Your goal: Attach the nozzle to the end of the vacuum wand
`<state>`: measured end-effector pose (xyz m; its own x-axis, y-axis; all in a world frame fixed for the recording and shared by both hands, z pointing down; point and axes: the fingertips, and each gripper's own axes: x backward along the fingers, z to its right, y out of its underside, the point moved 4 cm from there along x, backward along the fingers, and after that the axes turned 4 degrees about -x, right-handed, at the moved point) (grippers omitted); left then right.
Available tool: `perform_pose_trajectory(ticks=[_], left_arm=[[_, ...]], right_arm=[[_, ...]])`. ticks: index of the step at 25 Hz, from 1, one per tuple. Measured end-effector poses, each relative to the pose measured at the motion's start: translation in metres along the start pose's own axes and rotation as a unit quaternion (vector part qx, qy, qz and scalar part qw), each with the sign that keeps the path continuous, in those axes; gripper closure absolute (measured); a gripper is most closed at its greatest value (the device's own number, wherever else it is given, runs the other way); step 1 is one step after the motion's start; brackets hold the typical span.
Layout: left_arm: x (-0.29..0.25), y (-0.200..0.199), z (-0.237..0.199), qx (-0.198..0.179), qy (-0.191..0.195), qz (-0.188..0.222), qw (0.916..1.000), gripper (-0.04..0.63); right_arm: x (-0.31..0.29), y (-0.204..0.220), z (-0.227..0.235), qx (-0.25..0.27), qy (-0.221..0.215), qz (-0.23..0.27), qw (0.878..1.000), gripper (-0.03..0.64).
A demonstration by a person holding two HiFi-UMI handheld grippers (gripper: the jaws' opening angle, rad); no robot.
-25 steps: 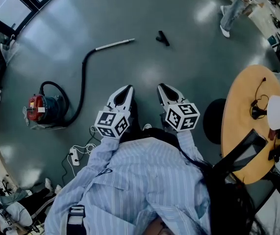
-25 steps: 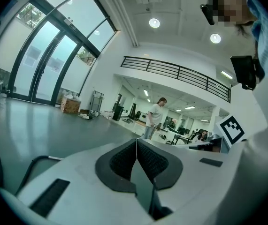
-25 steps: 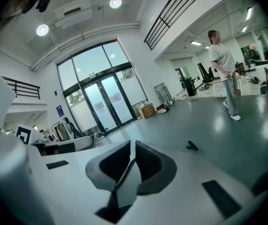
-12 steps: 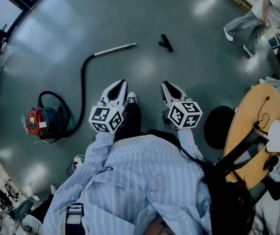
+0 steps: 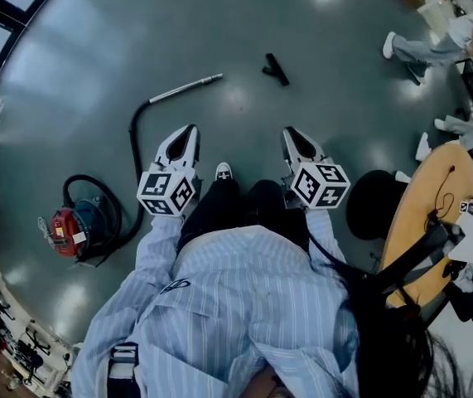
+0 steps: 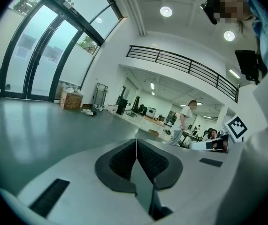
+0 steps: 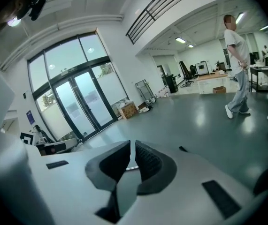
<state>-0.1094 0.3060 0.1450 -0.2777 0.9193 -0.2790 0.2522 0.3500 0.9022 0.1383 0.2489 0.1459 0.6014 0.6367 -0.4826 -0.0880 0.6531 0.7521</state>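
A silver vacuum wand (image 5: 186, 87) lies on the grey floor, joined by a black hose (image 5: 134, 131) to a red vacuum (image 5: 74, 226) at the left. The small black nozzle (image 5: 275, 68) lies apart from the wand, to the right of its free end. My left gripper (image 5: 186, 134) hangs shut and empty over the floor, short of the wand. My right gripper (image 5: 292, 136) is also shut with nothing in it, well short of the nozzle. In the right gripper view the nozzle (image 7: 182, 149) is a dark speck beyond the jaws (image 7: 130, 146). The left gripper (image 6: 136, 142) shows only pads pressed together.
A round wooden table (image 5: 410, 214) with cables and a black stool (image 5: 369, 201) stand at the right. A person (image 5: 439, 44) walks at the upper right. The holder's shoe (image 5: 224, 172) shows between the grippers. Glass doors (image 7: 80, 102) and boxes line the far wall.
The holder has walked forward across the floor, and both grippers went along and spread a little apart. The table has slid toward the right edge. Both grippers have stayed shut.
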Motion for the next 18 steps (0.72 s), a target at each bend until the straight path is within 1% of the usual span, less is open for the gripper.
perform_pose_trajectory(ticks=[4, 9, 12, 14, 18], left_arm=[[-0.04, 0.005, -0.009, 0.013, 0.001, -0.021, 0.9997, 0.589], [-0.094, 0.009, -0.009, 0.01, -0.004, -0.043, 0.999, 0.589], [-0.131, 0.016, -0.007, -0.005, -0.01, -0.063, 0.998, 0.589], [-0.153, 0.023, -0.005, -0.017, -0.01, -0.074, 0.997, 0.588], [-0.196, 0.039, -0.011, -0.048, -0.009, -0.098, 0.994, 0.588]], right_arm=[[-0.014, -0.014, 0.042, -0.016, 0.032, -0.009, 0.999, 0.581], [-0.042, -0.042, 0.098, -0.014, 0.039, -0.022, 0.999, 0.581], [-0.07, -0.059, 0.131, -0.016, 0.028, -0.035, 0.999, 0.581], [-0.09, -0.066, 0.149, -0.009, 0.012, -0.052, 0.999, 0.581], [-0.137, -0.073, 0.177, 0.043, -0.02, -0.081, 0.996, 0.58]])
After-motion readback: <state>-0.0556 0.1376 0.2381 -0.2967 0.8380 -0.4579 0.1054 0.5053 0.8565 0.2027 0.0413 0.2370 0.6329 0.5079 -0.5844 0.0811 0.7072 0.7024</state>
